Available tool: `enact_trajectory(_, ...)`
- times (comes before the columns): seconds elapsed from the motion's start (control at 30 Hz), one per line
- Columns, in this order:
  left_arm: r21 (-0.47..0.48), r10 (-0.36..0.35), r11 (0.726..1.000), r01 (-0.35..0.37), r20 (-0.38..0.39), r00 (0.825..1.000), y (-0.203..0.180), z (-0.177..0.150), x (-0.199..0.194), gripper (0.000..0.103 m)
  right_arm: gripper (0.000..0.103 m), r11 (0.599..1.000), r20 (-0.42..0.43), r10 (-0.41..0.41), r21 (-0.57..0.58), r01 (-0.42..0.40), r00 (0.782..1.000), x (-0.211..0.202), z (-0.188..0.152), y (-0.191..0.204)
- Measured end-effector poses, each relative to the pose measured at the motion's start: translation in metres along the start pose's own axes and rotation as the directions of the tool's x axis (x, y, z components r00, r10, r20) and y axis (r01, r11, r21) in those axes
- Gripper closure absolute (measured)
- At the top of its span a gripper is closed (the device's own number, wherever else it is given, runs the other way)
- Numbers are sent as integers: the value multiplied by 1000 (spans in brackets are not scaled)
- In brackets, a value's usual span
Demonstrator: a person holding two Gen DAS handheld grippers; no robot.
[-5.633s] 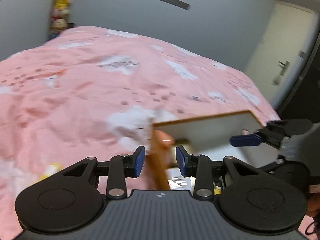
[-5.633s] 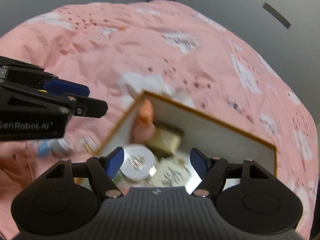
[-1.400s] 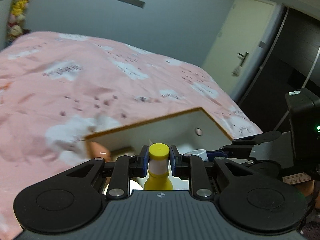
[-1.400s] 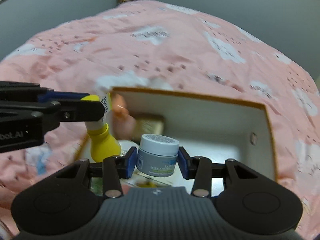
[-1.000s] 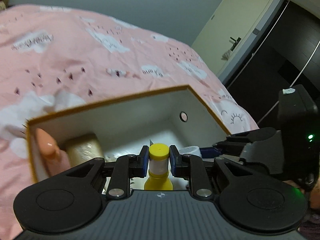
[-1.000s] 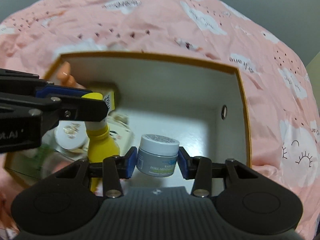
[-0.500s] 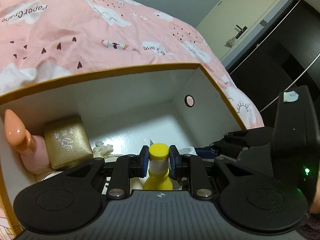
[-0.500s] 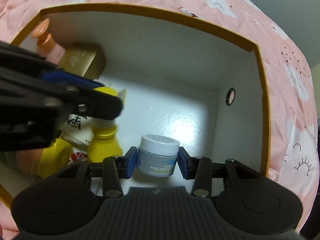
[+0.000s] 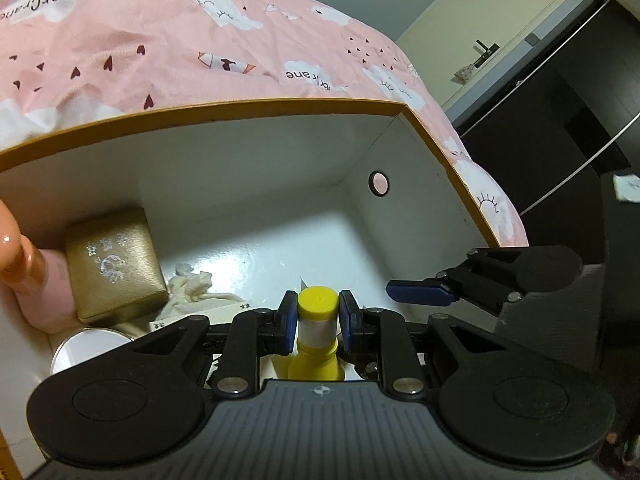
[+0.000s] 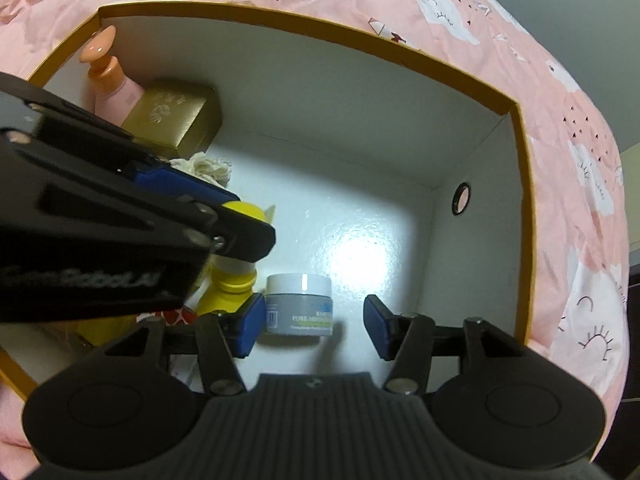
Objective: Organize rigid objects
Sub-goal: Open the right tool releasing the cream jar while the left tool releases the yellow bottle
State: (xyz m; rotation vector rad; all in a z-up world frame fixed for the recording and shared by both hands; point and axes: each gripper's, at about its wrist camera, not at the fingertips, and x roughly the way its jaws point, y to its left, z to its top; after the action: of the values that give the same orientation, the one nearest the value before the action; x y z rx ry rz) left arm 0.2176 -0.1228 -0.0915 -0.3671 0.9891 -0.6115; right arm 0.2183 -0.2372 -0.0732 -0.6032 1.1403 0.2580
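A white box with a gold rim (image 9: pixel 280 106) (image 10: pixel 516 120) lies open on the pink bedspread. My left gripper (image 9: pixel 318 322) is shut on the neck of a yellow bottle (image 9: pixel 316 336) and holds it inside the box; the bottle also shows in the right wrist view (image 10: pixel 232 284). My right gripper (image 10: pixel 314 326) is open inside the box. A grey jar with a white lid (image 10: pixel 299 304) stands on the box floor between its fingers, next to the left pad. The right gripper (image 9: pixel 424 292) also shows in the left wrist view.
In the box's far left corner stand a pink bottle with a peach cap (image 10: pixel 110 80) (image 9: pixel 28 276) and a gold box (image 10: pixel 176 116) (image 9: pixel 114 264). A cream cloth scrap (image 9: pixel 192 284), a round white lid (image 9: pixel 86 348) and printed cards lie near them. A small round hole (image 10: pixel 460 198) marks the right wall.
My right gripper has opened and the grey jar now stands on the box floor. Both grippers have gone lower into the box. The left gripper still holds the yellow bottle.
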Motion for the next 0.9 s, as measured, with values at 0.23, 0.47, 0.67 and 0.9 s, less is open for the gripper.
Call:
enact_trajectory(0.23, -6, 27, 1000, -27, -9, 1000, 0, 0, 3, 79, 40, 1000, 9, -14, -1, 14, 1000, -5, -5, 0)
enact_trajectory(0.47, 47, 82, 995, -82, 1, 997, -6, -3, 0, 56, 37, 1000, 19, -16, 1, 16, 1000, -4, -1, -1)
enact_trajectory(0.67, 90, 121, 988, -126, 58, 991, -15, -3, -16, 54, 37, 1000, 35, -26, -10, 26, 999, -16, -3, 4)
enact_trajectory(0.9, 148, 197, 962, -230, 210, 958, -30, -11, -61, 51, 19, 997, 120, -79, -13, 81, 990, -51, -5, 12)
